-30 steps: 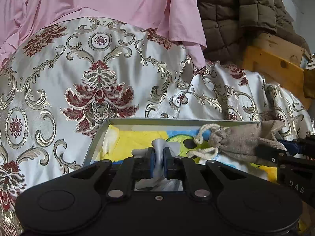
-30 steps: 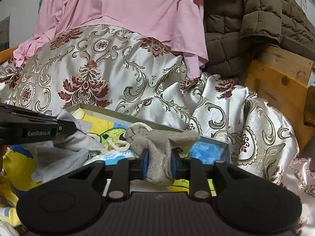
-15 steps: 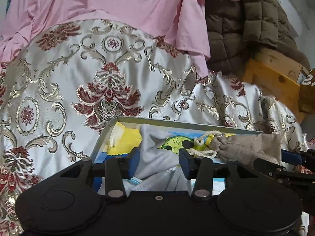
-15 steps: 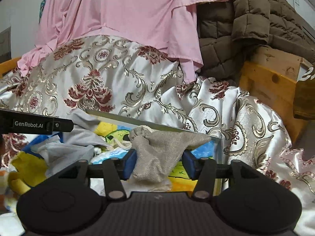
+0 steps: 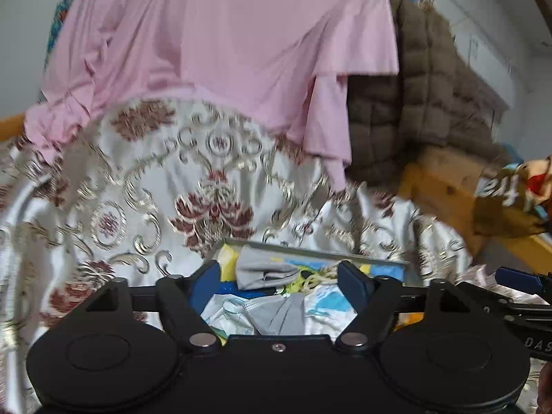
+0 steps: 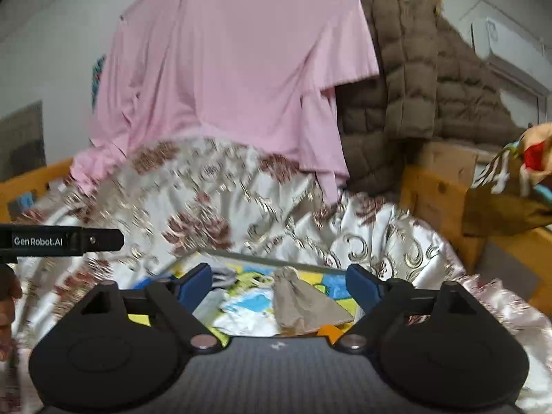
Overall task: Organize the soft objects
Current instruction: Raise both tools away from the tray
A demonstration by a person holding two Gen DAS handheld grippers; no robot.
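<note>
We see the left claw and right claw both released, jaws just been opening, gripping nothing. The grey cloth mask and beige linen drawstring pouch lie in the shallow colourful-printed tray on the floral satin bedspread.

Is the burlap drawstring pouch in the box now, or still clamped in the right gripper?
In the box. The burlap pouch lies loose in the box; the right gripper, jaws just opened, stands wide, pads clear of it.

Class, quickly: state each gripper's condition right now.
Left gripper: open, jaws just opened, holding nothing.
Right gripper: open, jaws just opened, holding nothing.
</note>
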